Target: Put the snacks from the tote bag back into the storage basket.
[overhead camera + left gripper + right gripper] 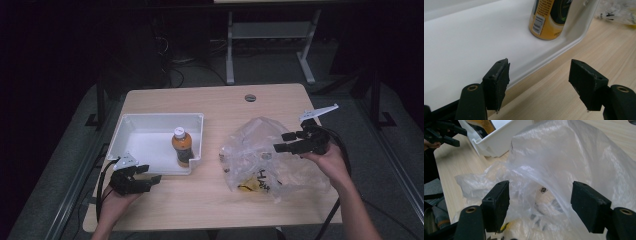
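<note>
My left gripper rested with jaws open and empty beside the near rim of the white tray, where the bottle stood upright. My right gripper hovered, jaws open, over the clear plastic bag on the table.

Open left claw straddles white tray's rim; bottle stands inside.

Both forearms in from below, left claw and right claw held low (jaws wide apart, gripping nothing).
</note>
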Available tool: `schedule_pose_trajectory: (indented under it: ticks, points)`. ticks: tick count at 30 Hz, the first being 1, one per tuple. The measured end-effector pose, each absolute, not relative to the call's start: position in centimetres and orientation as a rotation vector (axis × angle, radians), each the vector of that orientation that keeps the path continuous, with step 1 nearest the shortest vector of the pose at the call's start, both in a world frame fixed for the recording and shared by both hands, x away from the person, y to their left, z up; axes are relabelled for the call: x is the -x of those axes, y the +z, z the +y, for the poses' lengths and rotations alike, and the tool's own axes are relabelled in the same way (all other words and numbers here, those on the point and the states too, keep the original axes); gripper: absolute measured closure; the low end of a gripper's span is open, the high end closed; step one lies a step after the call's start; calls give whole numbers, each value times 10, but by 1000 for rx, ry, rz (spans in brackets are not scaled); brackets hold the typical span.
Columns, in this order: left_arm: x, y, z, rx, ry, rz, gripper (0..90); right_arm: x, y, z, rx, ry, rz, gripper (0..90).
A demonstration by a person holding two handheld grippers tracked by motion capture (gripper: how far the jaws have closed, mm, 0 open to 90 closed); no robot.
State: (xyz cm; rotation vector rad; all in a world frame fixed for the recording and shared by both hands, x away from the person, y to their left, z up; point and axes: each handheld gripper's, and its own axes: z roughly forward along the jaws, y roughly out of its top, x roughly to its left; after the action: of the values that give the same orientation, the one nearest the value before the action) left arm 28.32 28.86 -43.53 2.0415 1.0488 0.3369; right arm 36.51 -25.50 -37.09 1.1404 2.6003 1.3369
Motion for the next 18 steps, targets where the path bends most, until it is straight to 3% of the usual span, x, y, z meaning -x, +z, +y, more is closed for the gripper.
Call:
schedule_pose_trajectory:
  ticks: [18]
  points:
    - [-282,-436,285,-2042,342,1039,322,-335,-399,-286,-1191,1339,2541,305]
